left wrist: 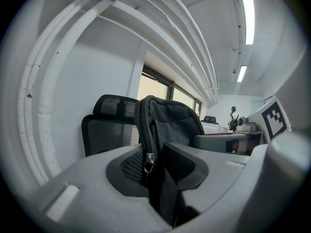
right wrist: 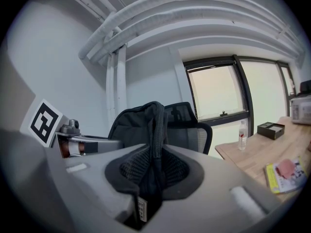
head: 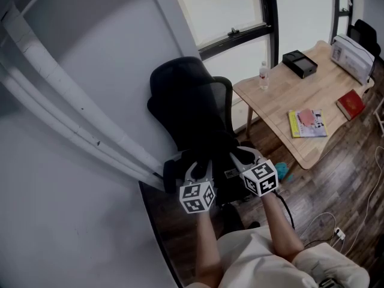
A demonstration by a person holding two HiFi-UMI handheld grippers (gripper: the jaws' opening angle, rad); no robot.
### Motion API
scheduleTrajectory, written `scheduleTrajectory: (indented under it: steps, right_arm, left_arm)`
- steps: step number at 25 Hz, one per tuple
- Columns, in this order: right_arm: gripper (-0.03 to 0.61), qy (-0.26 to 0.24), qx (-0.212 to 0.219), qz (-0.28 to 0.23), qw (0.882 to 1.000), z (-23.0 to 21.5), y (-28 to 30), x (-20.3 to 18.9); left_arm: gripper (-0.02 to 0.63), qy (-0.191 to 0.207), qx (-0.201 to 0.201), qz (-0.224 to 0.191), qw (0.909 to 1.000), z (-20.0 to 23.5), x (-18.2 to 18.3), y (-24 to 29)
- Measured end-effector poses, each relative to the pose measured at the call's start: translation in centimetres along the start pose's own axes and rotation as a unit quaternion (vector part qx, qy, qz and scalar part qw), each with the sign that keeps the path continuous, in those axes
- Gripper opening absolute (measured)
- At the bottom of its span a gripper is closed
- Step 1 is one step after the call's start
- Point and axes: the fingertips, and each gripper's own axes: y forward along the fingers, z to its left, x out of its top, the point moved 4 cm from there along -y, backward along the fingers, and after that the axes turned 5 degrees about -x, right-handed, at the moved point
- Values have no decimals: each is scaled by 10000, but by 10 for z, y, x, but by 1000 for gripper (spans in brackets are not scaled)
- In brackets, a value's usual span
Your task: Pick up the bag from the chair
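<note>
**No legible print in sight**

We find nothing we can read here. The small tag (right wrist: 141, 208) on the bag (right wrist: 138, 123) shows marks too tiny to make out. The booklet (head: 308, 123) and red book (head: 351, 104) on the table (head: 282, 101) blur out. The marker cubes (head: 198, 197) carry only black-and-white squares.

Bag (left wrist: 175, 119) matt black cloth; chair (left wrist: 104, 130) black mesh; table (head: 282, 101) pale smooth wood.

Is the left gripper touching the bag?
Touching. The left gripper view shows the left gripper with its jaws clamped on the zippered edge of the bag, with no gap.
</note>
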Motion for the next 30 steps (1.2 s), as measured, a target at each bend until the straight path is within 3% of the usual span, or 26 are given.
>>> scheduleTrajectory:
  steps: [30]
  right_arm:
    - [72, 10, -64, 137, 9999, 2, -4, -11]
  left_arm:
    - [104, -121, -72, 22, 9999, -1, -13, -3]
